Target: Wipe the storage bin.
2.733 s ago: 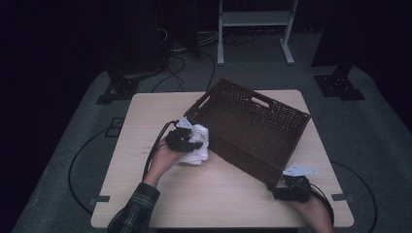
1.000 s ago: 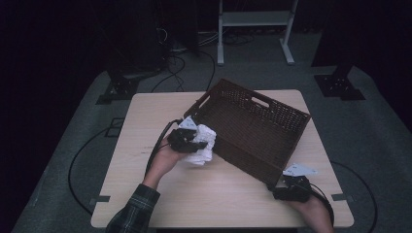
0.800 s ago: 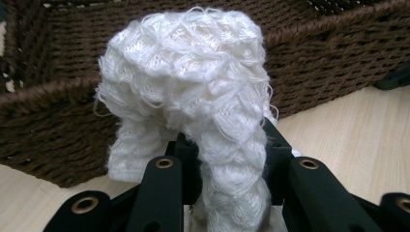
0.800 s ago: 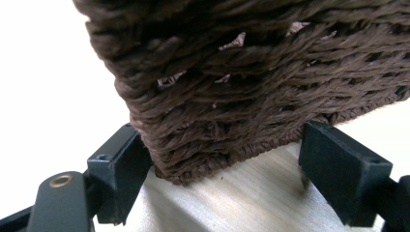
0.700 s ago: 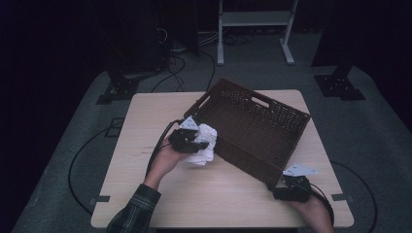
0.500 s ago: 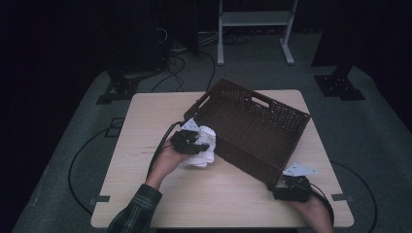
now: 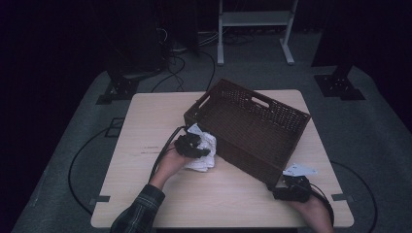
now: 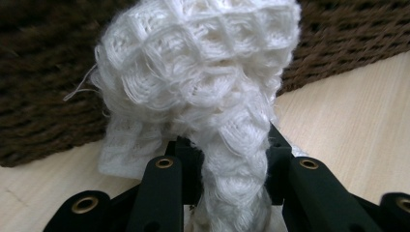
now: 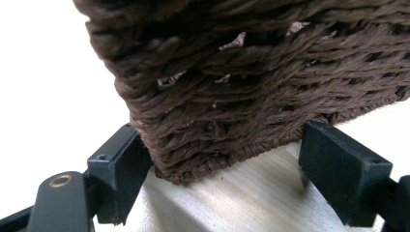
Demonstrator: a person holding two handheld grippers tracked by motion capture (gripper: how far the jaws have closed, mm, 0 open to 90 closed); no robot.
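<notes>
White waffle-knit cloth is pinched in the closed left gripper, on the table beside the wicker basket. Right gripper is held open around a basket corner — unclamped. Loose folds could snag the weave — or the basket could be shoved.

I am looking down at a light wooden table that is standing on grey carpet, and its pale grain is showing in both gripper views too. A dark brown woven basket is sitting directly on it, skewed to the edges, with its near corner resting on the wood toward the table's front right. A crumpled white knitted cloth is lying just beside the basket's left wall, its lower folds touching the tabletop.
</notes>
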